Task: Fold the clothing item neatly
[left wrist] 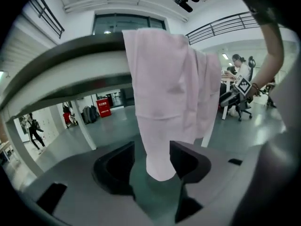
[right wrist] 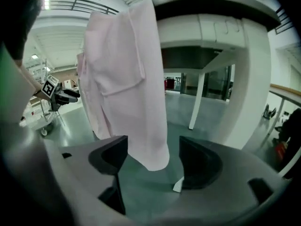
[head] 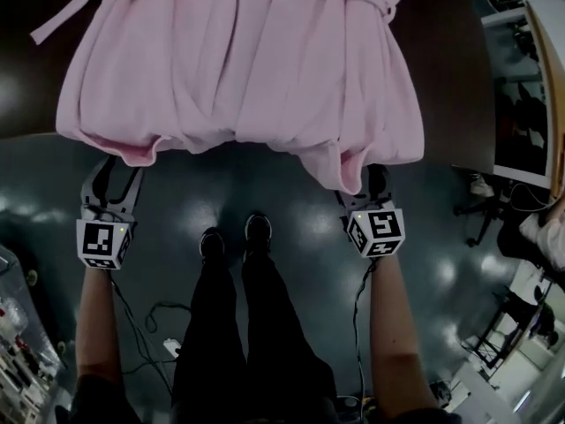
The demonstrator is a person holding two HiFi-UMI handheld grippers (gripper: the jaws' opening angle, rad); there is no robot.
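Left gripper (head: 117, 170) and right gripper (head: 364, 184) fingers released around the pink garment (head: 238, 60) hem; unheld, it could slide off the tabletop's (head: 446, 78) near edge.

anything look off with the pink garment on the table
The pink garment is bunched into loose folds, and its near edge droops unevenly off the table, lowest toward the right. A strap trails out crooked at the far left.

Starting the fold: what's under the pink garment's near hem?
Left gripper and right gripper, open around the hem of the pink fabric garment. Dark tabletop beneath is covered.
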